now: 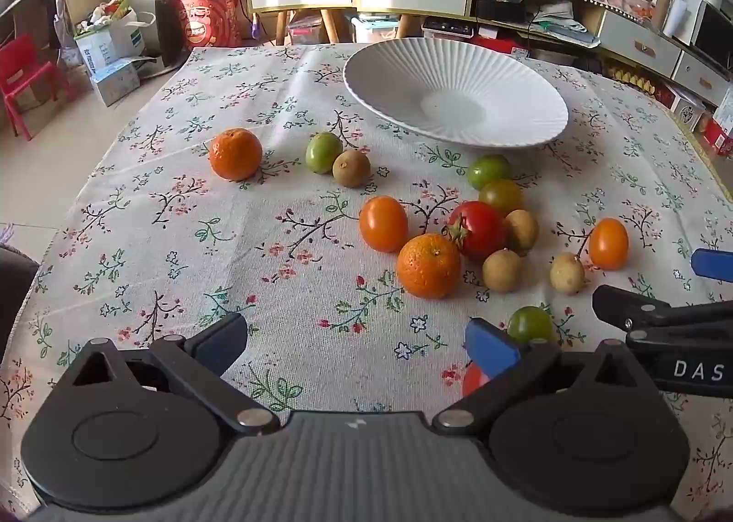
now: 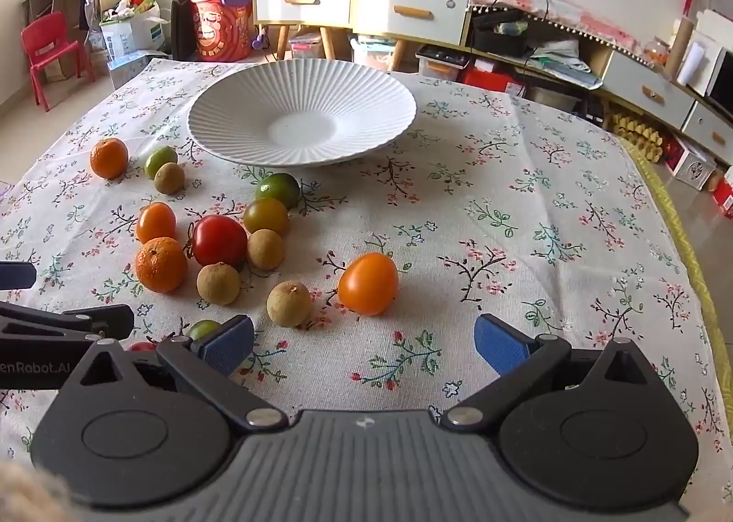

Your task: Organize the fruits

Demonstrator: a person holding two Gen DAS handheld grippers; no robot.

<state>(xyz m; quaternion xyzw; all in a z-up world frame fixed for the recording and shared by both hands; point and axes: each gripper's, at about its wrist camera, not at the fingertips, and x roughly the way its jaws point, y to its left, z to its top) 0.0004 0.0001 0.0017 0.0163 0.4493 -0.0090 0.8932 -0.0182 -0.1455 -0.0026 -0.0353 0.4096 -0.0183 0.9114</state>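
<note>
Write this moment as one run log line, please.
left gripper: open, empty | right gripper: open, empty | plate: empty | fruits: all on cloth

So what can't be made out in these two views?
- Red fruit: left wrist view, mostly behind a blue finger; kind unclear.
- Same red fruit: right wrist view, a sliver behind the left gripper.
- Green fruit: right wrist view, partly hidden by a finger.

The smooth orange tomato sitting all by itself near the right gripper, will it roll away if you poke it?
Probably. The smooth orange tomato looks rounded and rests free on the flat floral tablecloth, touching nothing. Its glossy skin may slip between the open right gripper pads, and hard squeezing could split it.
</note>
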